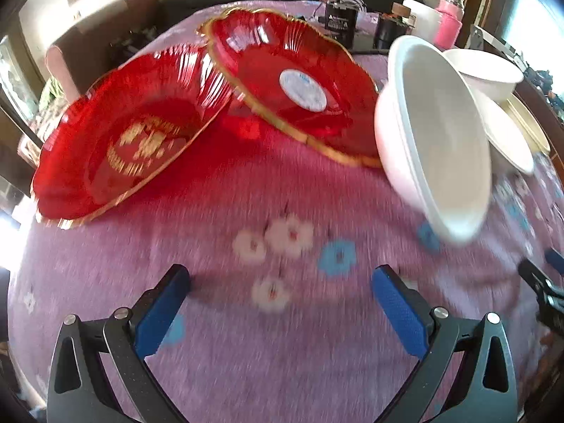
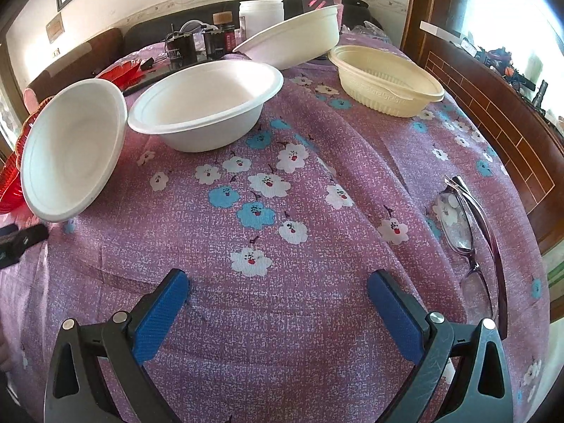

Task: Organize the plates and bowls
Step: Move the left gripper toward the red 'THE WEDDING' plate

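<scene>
While nothing is gripped yet, the layout reads as follows.

Floral bedspread [image 2: 317, 335]: purple cloth carrying every dish.

Red plates: two ribbed, gold-rimmed glass plates, both tilted; the gold-patterned plate [image 1: 120, 141] lies ahead-left of the left gripper [image 1: 280, 313], and the stickered plate [image 1: 292, 81] behind it leans with its edge over the first one's rim.

White bowls: the tipped bowl [image 1: 437, 134] stands on its edge, mouth facing the left gripper, ahead-right of it and touching the stickered plate's rim. It looks like two nested bowls, though blur leaves that uncertain. The upright bowl [image 2: 208, 102] sits just beside it, empty, and a leaning bowl [image 2: 292, 35] is propped behind.

Cream container [image 2: 384, 81]: upright, empty, far right.

Nearer arm: judging by position, the left gripper is closer to the red plates, and the right gripper [image 2: 276, 313] faces the white bowls from well back.

Grippers: both spread wide, holding nothing.

Eyeglasses [image 2: 465, 232]: folded, right of the right gripper.
</scene>
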Motion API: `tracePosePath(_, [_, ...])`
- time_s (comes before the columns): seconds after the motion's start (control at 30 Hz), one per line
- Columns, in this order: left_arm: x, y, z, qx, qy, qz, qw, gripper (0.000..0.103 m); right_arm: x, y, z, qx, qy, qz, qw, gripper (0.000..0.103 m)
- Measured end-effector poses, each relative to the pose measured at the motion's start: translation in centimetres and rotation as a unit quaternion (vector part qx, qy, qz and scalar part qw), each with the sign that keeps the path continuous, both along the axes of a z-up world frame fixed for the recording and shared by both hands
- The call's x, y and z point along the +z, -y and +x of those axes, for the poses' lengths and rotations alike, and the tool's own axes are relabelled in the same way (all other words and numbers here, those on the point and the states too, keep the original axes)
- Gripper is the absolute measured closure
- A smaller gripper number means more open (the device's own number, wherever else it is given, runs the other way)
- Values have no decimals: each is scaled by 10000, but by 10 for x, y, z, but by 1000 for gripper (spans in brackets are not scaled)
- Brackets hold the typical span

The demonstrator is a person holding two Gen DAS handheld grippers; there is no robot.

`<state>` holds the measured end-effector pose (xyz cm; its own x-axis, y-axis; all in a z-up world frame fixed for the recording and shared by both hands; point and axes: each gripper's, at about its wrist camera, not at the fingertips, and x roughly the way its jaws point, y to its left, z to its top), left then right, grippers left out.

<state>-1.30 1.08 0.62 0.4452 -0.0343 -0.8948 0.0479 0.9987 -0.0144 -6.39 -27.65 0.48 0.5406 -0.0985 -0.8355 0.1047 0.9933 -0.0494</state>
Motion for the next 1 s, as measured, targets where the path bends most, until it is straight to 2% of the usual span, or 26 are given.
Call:
tracePosePath(0.07, [8, -8, -15, -5, -23, -3, 10000, 0, 1, 2, -4, 391, -129, 7, 9992, 1])
tracePosePath(0.2, [36, -30, -45, 184, 407, -172, 9989, 0, 7, 9, -11, 732, -495, -159, 9960, 1])
tracePosePath(0.27, [46, -43, -54, 387, 465, -253, 9978, 0, 17, 6, -16, 995, -427, -164, 9940, 4])
tracePosePath(0.37, [62, -67, -58, 758, 509, -199, 9956, 0, 46, -6, -20, 1464, -63, -114, 9891, 4])
tracePosePath(0.5, [85, -102, -63, 1179, 694, -203, 9904, 0, 85, -31, -10, 2092, 225, 445, 9766, 6])
tracePosePath(0.6, [102, -125, -63, 1415, 774, -242, 9866, 0, 108, -56, 1, 2475, 260, 1185, 9613, 9])
tracePosePath(0.67, [108, -141, -60, 1580, 756, -259, 9842, 0, 114, -75, 9, 2633, 108, 1620, 9510, 16])
tracePosePath(0.73, [113, -159, -60, 1709, 721, -367, 9820, 0, 116, -98, 22, 2751, -122, 1923, 9419, 32])
tracePosePath(0.83, [115, -177, -57, 1741, 520, -508, 9820, 0, 116, -129, 33, 2833, -461, 2389, 9276, 33])
tracePosePath(0.97, [112, -192, -56, 1676, 261, -446, 9845, 0, 110, -158, 53, 2656, -858, 2889, 9158, 34])
tracePosePath(1.0, [109, -197, -55, 1688, 156, -471, 9844, 0, 107, -162, 58, 2601, -964, 3000, 9127, 42])
